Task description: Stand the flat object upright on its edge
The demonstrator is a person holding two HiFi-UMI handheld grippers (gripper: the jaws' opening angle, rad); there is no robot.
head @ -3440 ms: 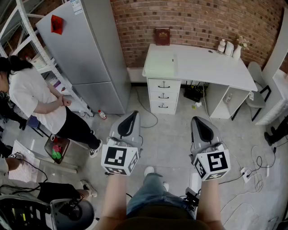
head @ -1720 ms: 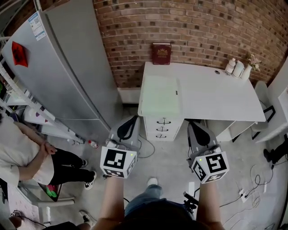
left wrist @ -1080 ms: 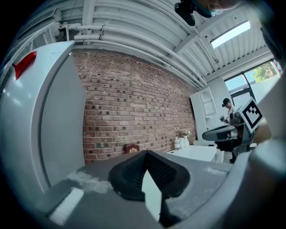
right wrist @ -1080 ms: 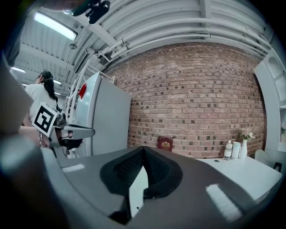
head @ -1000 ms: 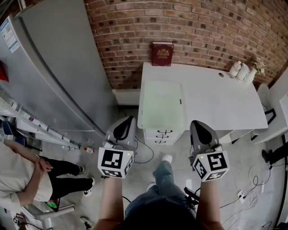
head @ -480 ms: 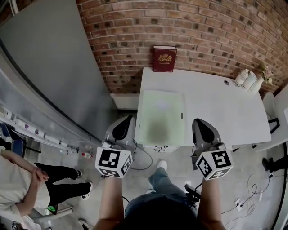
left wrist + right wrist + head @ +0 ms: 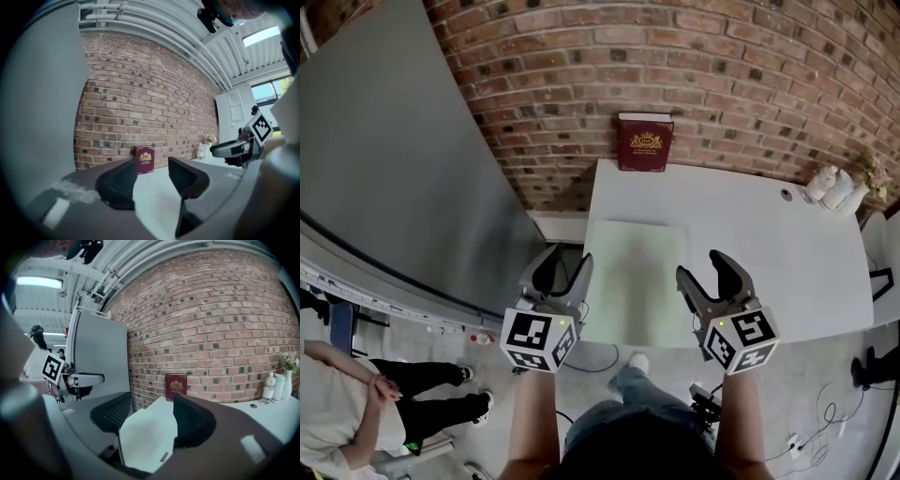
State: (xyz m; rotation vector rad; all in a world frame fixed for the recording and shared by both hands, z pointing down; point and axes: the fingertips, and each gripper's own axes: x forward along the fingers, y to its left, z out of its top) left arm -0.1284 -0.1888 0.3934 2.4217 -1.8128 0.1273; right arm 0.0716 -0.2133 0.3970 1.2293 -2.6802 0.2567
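As the left gripper (image 7: 565, 268) and right gripper (image 7: 708, 273) jaws have just opened, empty, we judge the green mat (image 7: 637, 277) light and floppy: grip its side edges.

head: steeply down over mat (image 7: 636, 281) | gripper views: level, toward wall (image 7: 140, 93), sharing book (image 7: 144, 160)

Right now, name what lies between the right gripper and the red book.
The pale green mat, flat on the white desk, then bare desktop, as the right gripper view shows. The right gripper, its jaws just opening, holds nothing.
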